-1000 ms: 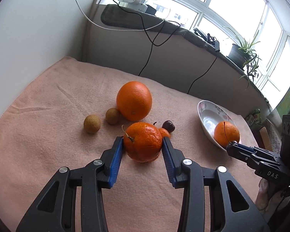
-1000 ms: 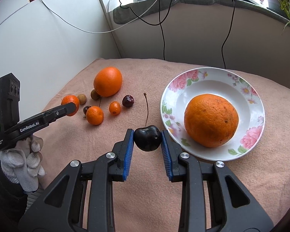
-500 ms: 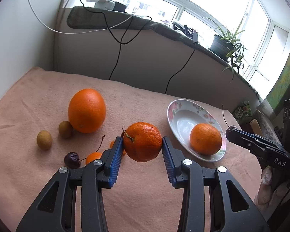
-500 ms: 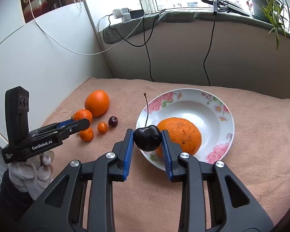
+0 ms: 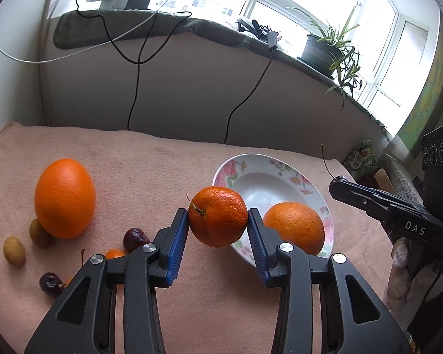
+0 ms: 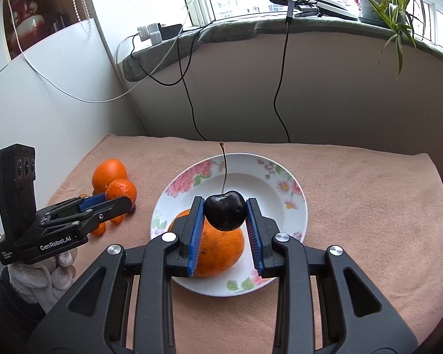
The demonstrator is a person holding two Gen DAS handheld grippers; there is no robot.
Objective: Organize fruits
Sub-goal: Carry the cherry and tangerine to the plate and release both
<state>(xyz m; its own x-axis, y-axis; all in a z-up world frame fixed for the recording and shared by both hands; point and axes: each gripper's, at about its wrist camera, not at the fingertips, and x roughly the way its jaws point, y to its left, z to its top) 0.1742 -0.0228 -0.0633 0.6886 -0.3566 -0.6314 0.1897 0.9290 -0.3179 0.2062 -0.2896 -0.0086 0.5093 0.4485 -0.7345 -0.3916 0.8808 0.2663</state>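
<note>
Cherry newly above orange-holding plate

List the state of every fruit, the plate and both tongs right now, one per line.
Left tongs: shut on the mandarin.
Mandarin: held off the cloth.
Right tongs: shut on the black cherry.
Black cherry: held above the plate, stem up.
Plate: holds one orange.
Orange in plate: resting.
Large orange: on the cloth.
Two longans: on the cloth.

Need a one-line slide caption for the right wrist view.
Right tool holds a dark cherry above the floral plate containing an orange.
</note>
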